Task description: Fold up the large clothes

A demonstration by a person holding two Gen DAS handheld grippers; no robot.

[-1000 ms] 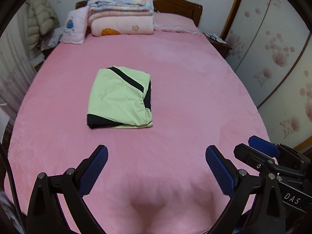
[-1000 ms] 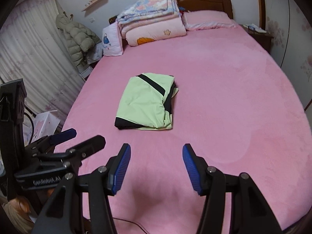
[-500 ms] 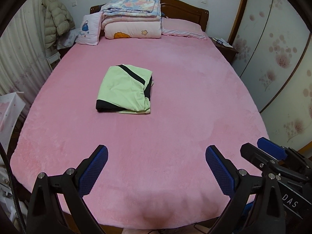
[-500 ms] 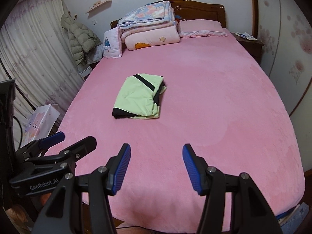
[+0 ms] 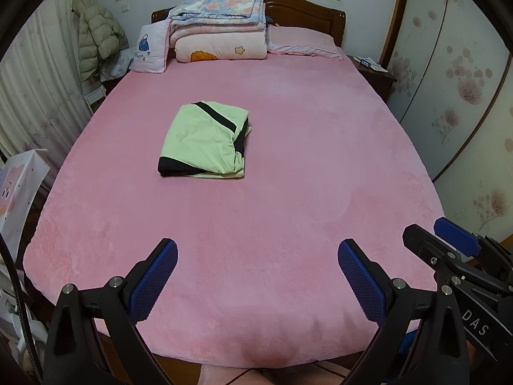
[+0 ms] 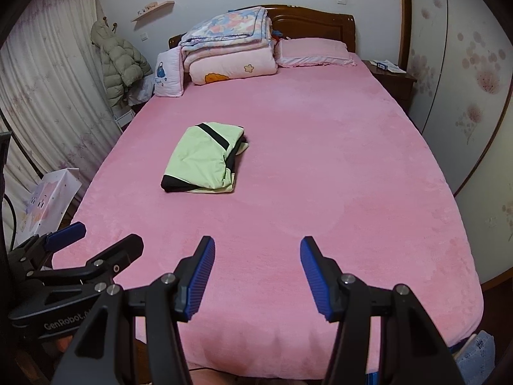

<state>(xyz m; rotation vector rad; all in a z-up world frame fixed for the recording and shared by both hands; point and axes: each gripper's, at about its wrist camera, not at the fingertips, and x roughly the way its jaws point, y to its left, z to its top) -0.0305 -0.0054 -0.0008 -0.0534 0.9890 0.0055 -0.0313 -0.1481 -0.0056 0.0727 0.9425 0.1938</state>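
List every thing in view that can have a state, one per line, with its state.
green garment: folded into a compact bundle, lying flat on the bed, untouched.
left gripper: open, empty, above the bed's foot.
right gripper: open, empty, above the bed's foot.
quilts: folded, stacked at the headboard.
puffer coat: hanging.

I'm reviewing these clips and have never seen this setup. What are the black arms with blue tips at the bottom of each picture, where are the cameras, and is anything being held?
Those are two-finger tools a person carries, one per hand. Each picture comes from a fisheye camera on one tool, looking along its fingers. The left hand-held gripper and right hand-held gripper are both open and empty, back near the foot of the pink bed. On it lies a folded green and black garment; stacked quilts sit by the headboard.
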